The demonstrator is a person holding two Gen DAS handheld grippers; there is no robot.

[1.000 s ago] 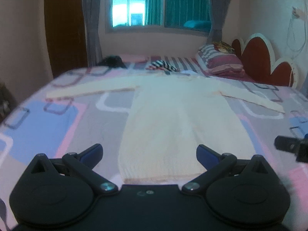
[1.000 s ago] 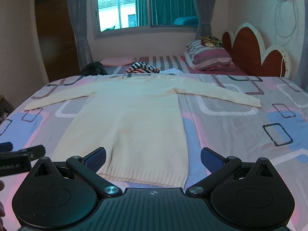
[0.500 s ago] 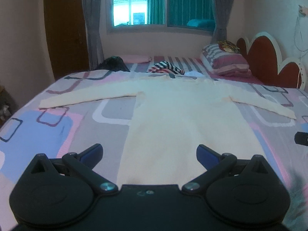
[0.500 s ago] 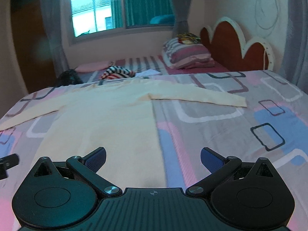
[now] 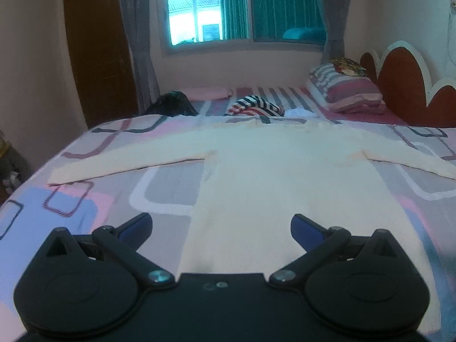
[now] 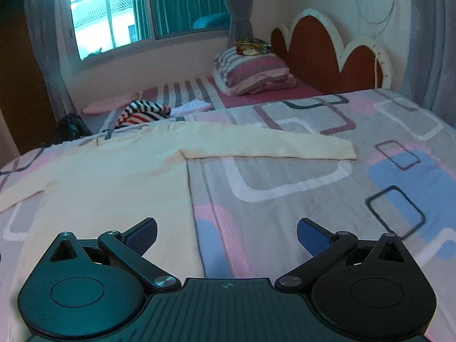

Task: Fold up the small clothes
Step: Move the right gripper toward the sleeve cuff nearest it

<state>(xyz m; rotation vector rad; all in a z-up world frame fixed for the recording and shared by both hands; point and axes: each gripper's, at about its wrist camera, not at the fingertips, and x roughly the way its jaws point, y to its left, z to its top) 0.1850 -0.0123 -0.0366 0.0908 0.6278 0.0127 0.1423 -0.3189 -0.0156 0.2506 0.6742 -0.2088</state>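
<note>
A cream long-sleeved sweater [image 5: 273, 176] lies flat on the bed, sleeves spread out to both sides. My left gripper [image 5: 221, 228] hovers open over the sweater's lower left body, nothing between its blue pads. In the right wrist view the same sweater [image 6: 114, 176] fills the left half, its right sleeve [image 6: 270, 148] reaching across the patterned cover. My right gripper [image 6: 226, 232] is open above the sweater's right side edge and holds nothing. The sweater's hem is hidden under both grippers.
The bedspread [image 6: 327, 199] has pink, grey and blue rounded squares. At the far end lie a striped garment [image 5: 256, 107], a dark bundle [image 5: 171, 104] and a striped pillow [image 5: 344, 88]. A red scalloped headboard [image 6: 325, 57] stands at the right, a window [image 5: 199, 14] behind.
Both grippers have moved forward over the sweater, so its hem has slid out of view. The right gripper has also swung towards the right sleeve. Neither gripper shows in the other's view now.
</note>
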